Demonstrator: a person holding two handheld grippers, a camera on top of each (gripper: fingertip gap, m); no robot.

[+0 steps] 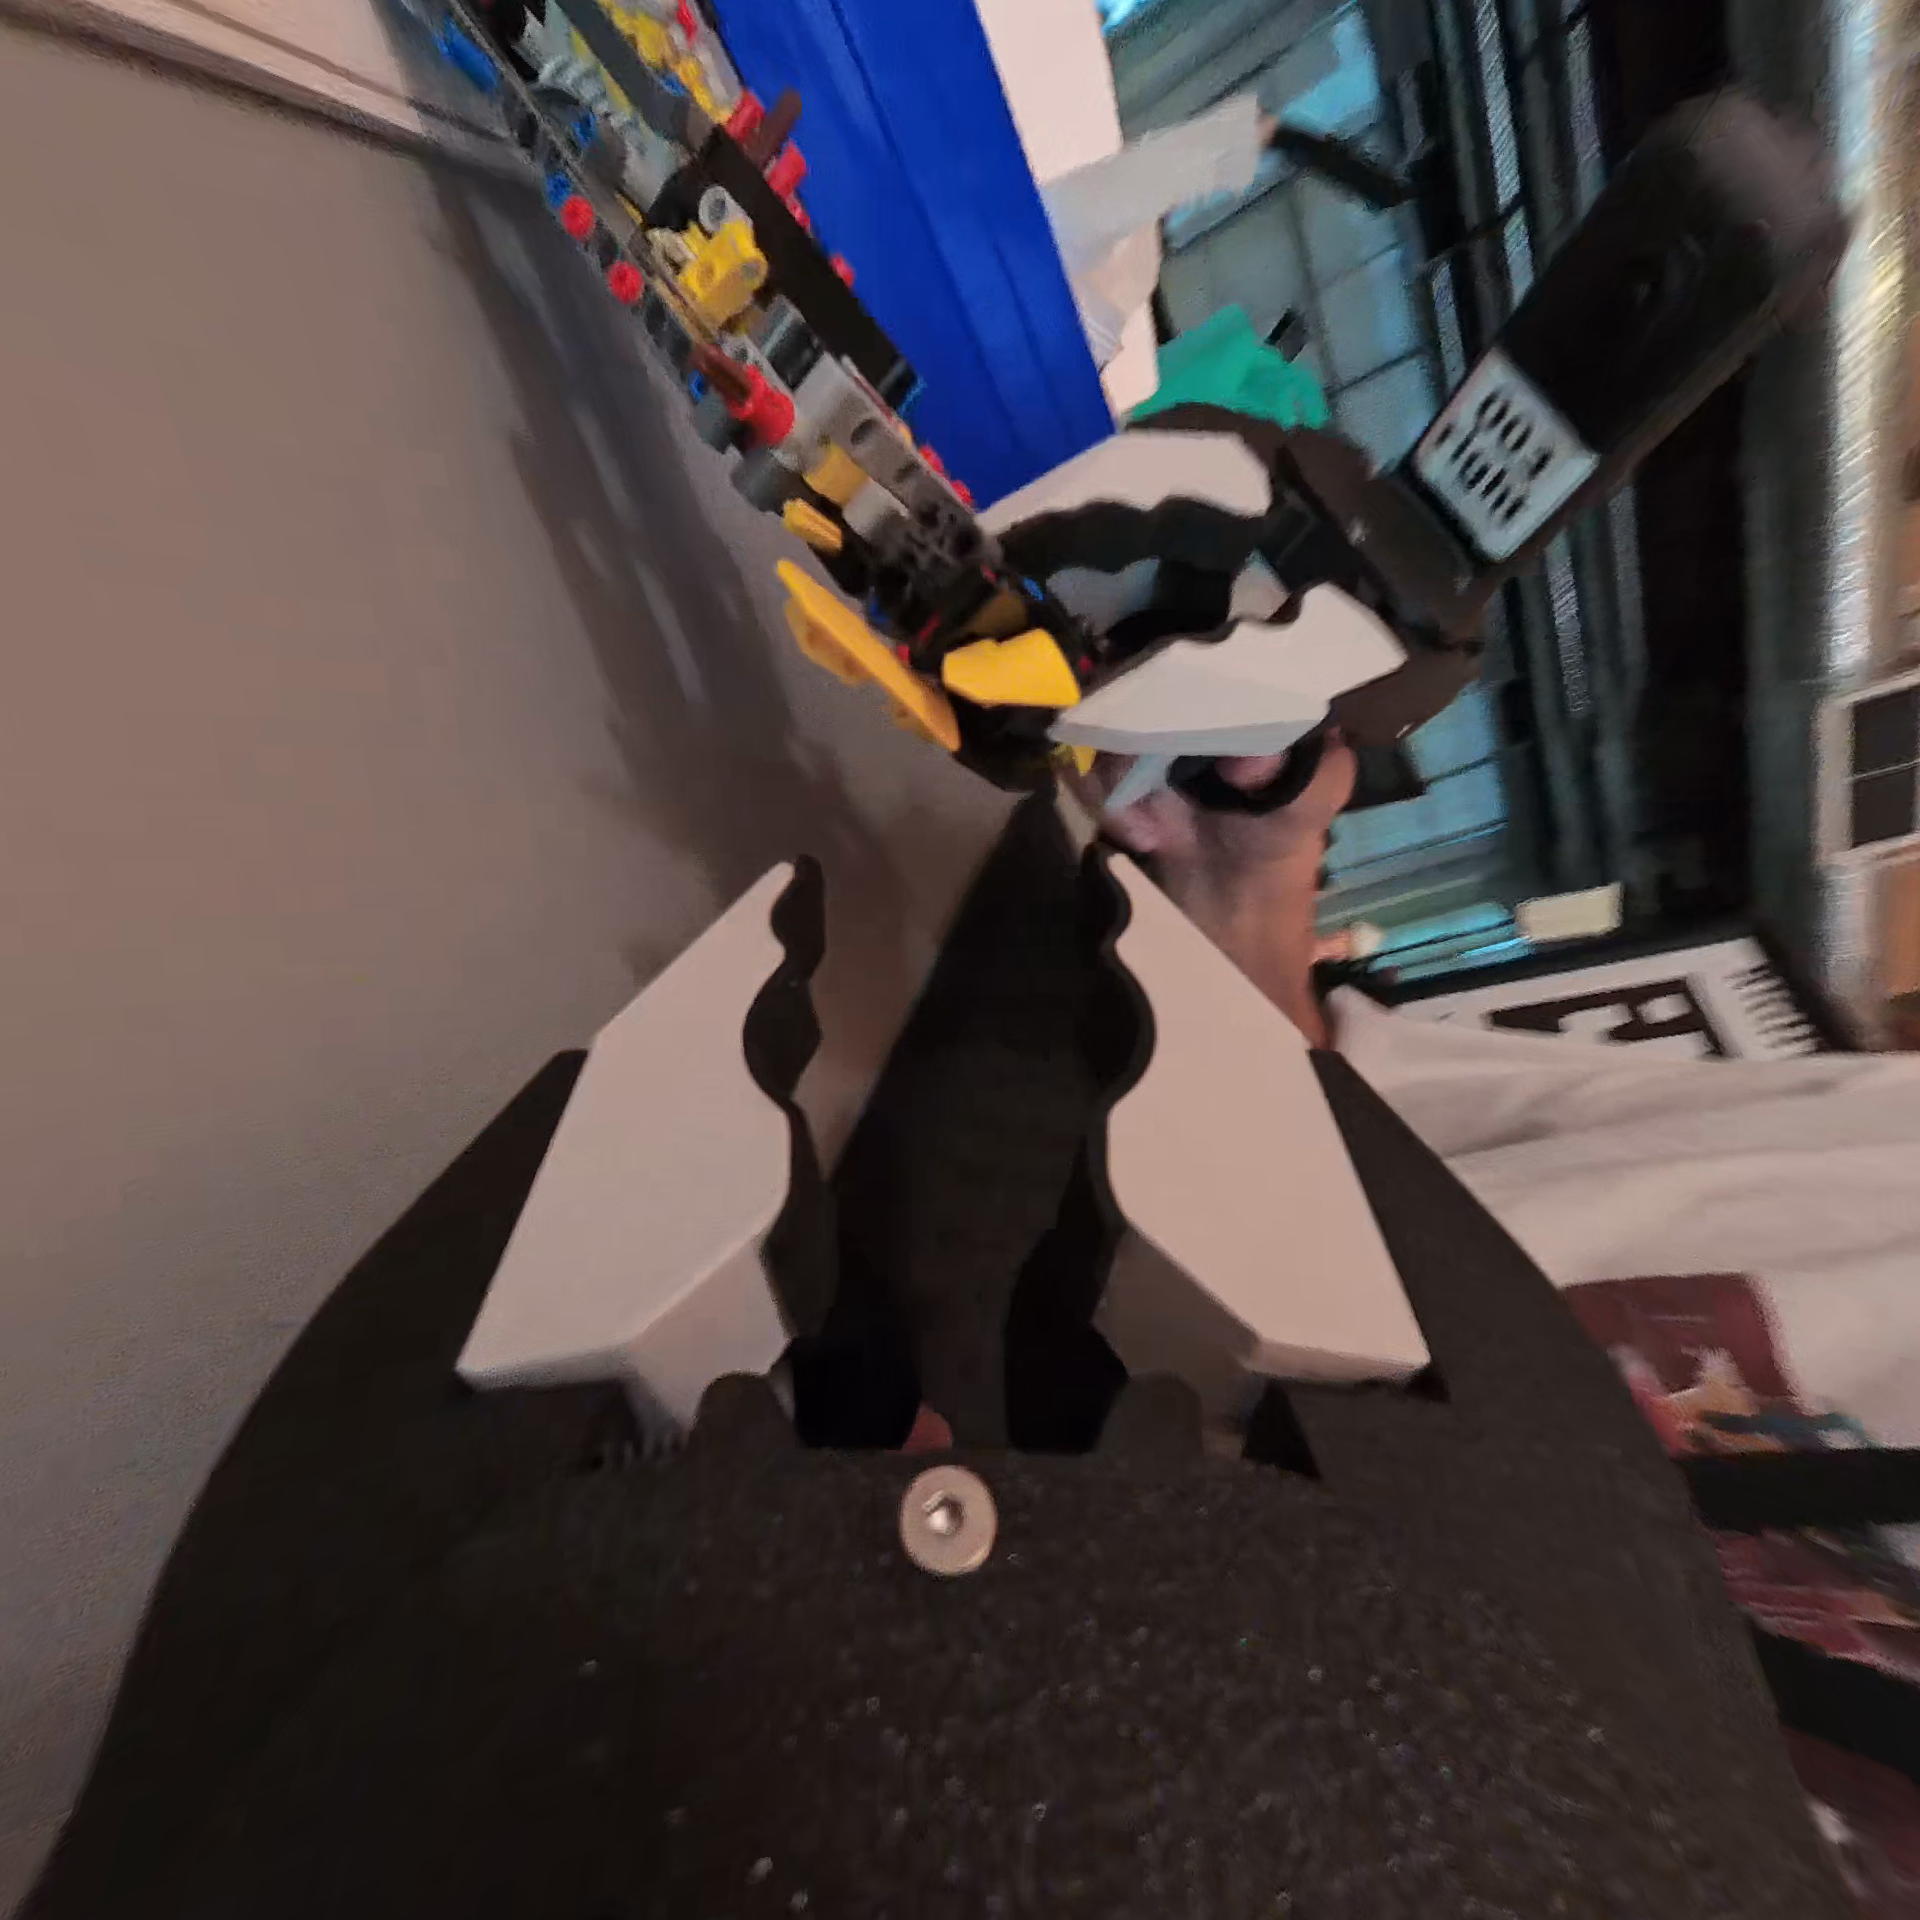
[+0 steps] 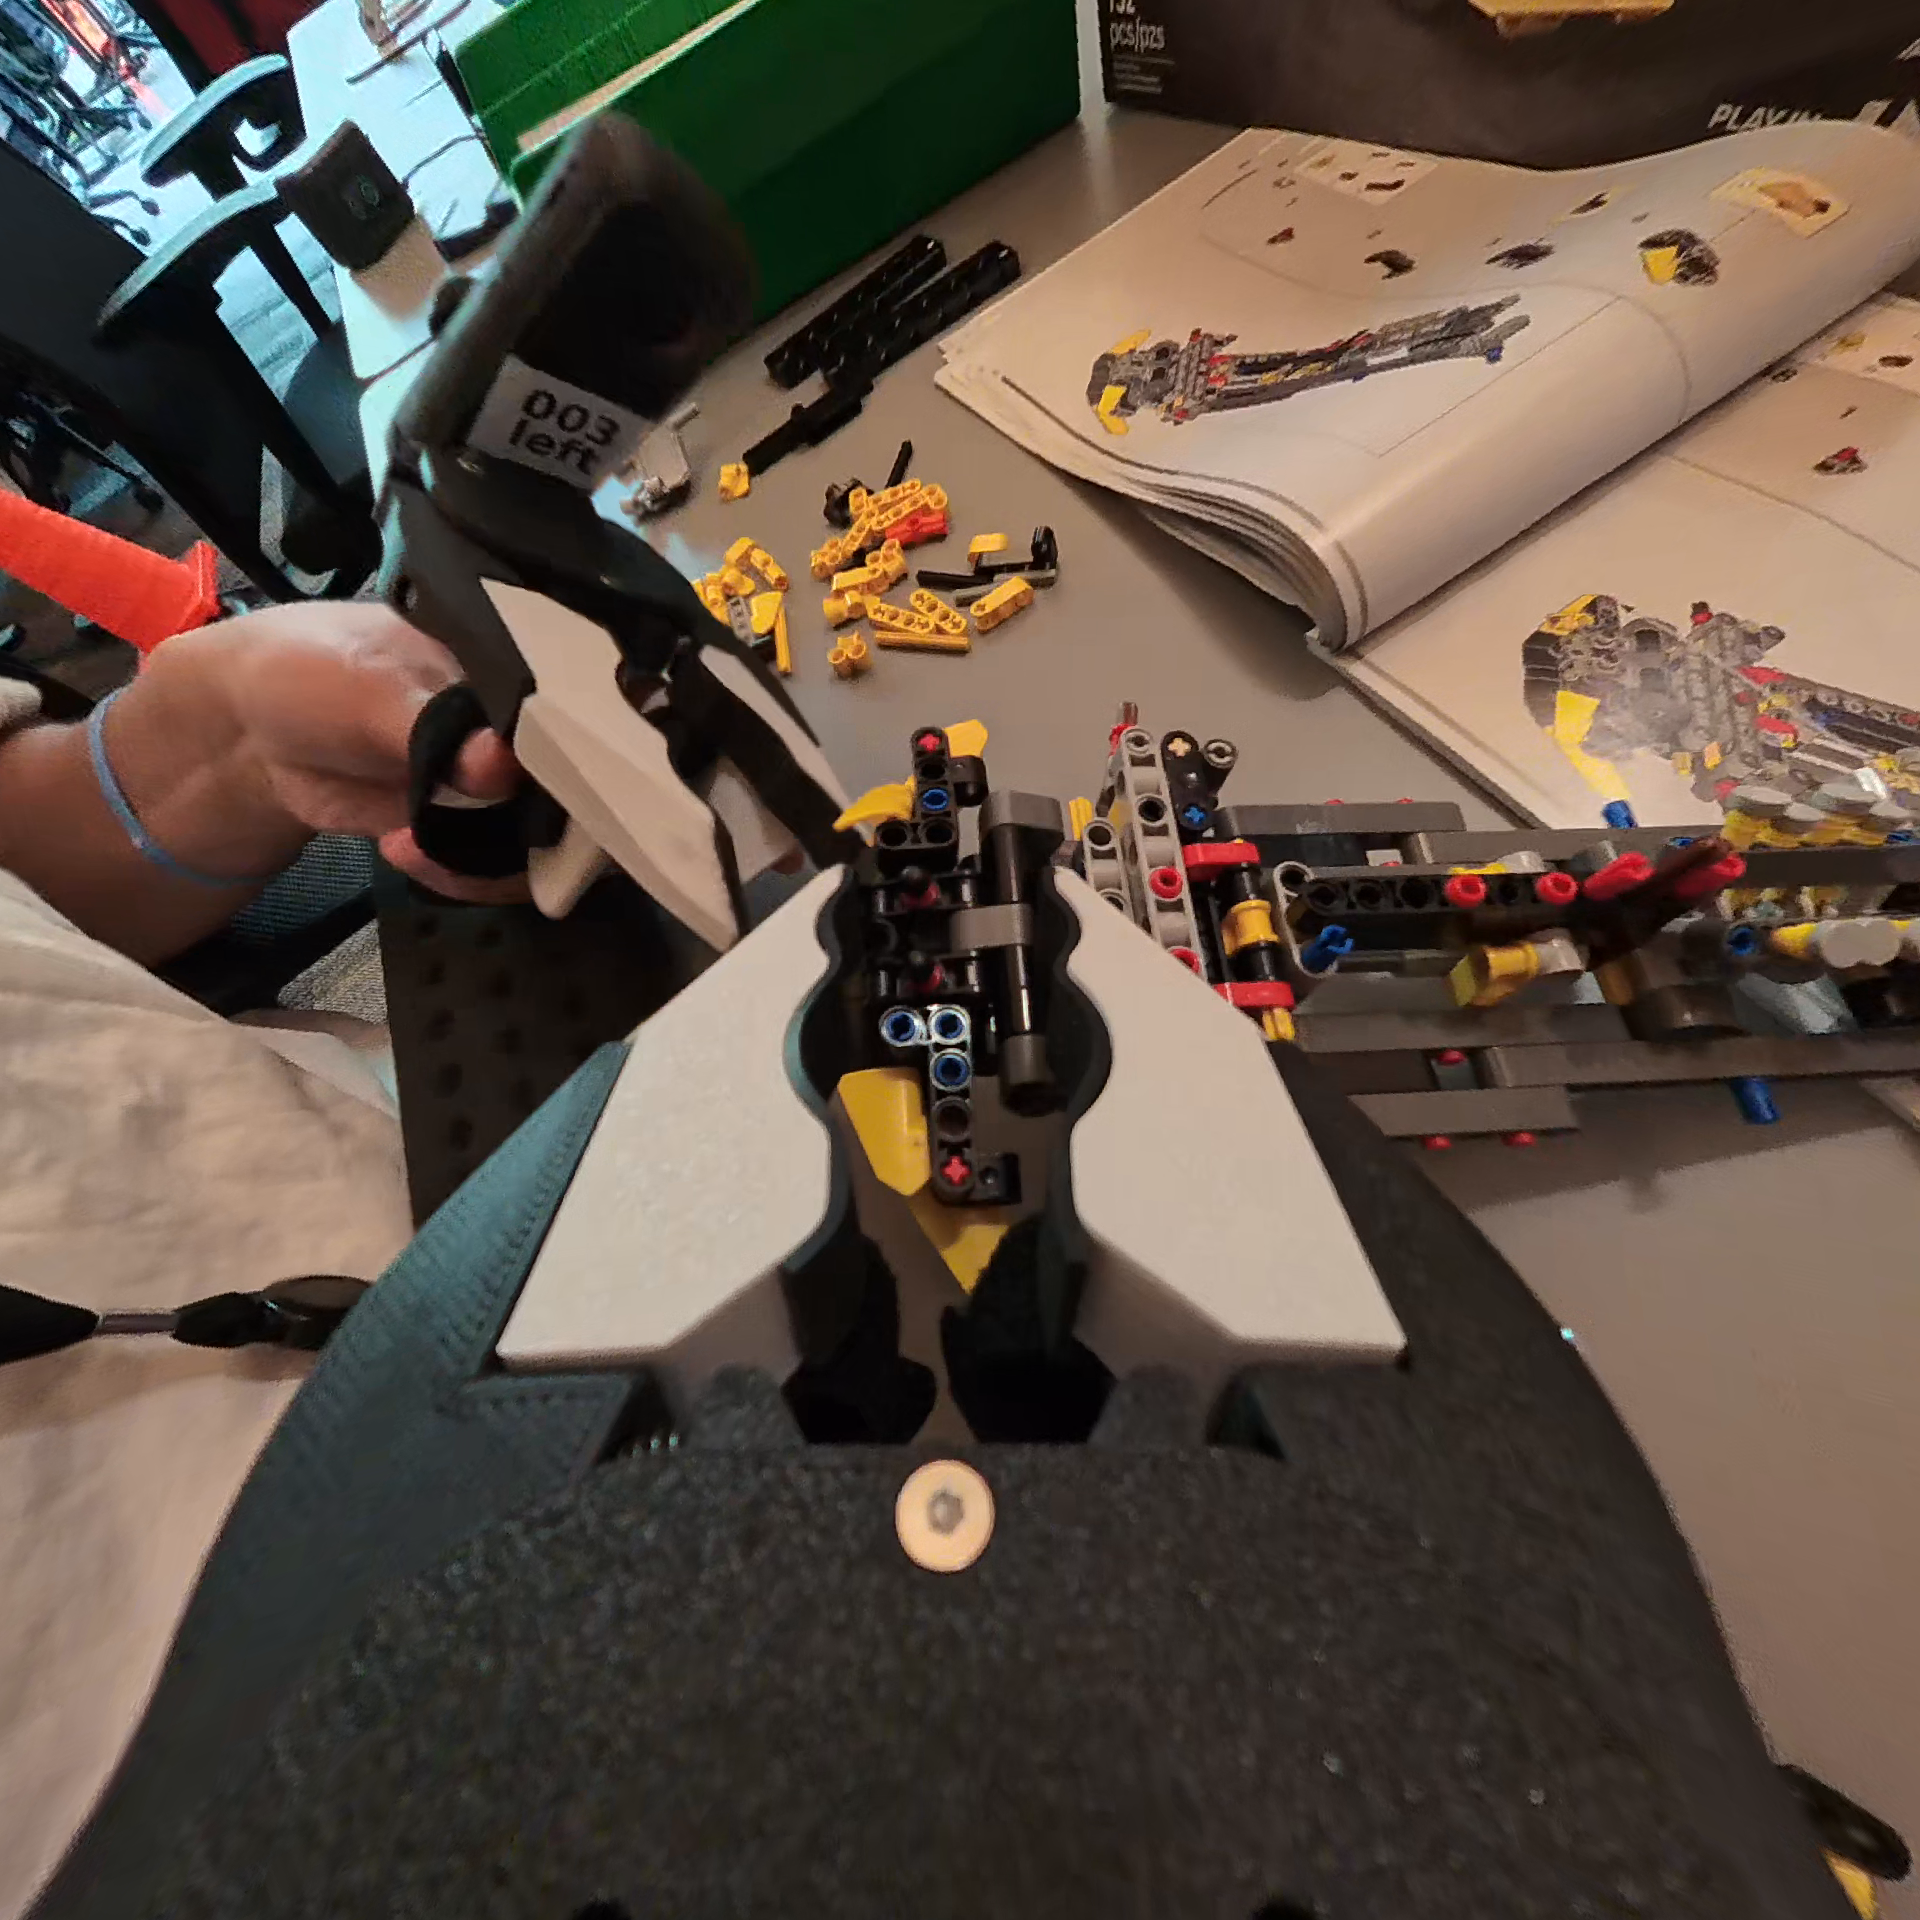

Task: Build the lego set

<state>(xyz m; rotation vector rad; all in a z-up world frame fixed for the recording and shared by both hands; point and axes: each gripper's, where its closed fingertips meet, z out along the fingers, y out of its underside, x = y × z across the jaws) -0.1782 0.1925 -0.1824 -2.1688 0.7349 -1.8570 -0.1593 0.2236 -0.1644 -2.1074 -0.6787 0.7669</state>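
Lego model: a long, half-built frame [image 2: 1507, 935] of black, grey, red and yellow beams lies on the grey table [image 2: 1662, 1403], its near end reaching in between the fingers of the right gripper.
Front section: a black and yellow sub-assembly [image 2: 940, 987] with blue pins and a dark grey rod makes up that near end; it appears joined to the long frame, though the joint itself is hidden.
Right gripper [image 2: 951, 914]: the jaws are partly closed around the front section, the pale fingers [image 2: 717, 1101] pressing its sides, so it seems to be steadying the model.
Left gripper [image 1: 951, 873]: the jaws stand a little apart and nothing sits between them; its tips are close to the yellow nose of the model [image 1: 1008, 665], and I cannot tell whether they touch it.
Spare parts: a loose pile of yellow and black pieces [image 2: 894, 582] lies further back on the table, well apart from the model.
Instruction booklet [image 2: 1403, 416]: open beside the model, showing pictures of the long frame.
Step in hand: probably adjusting or pressing a piece at the nose while the other tool braces the frame.
Next move: likely needs the left tips lined up on one small part, a firm grip by the right, then a short, careful push so that no pins pop loose.
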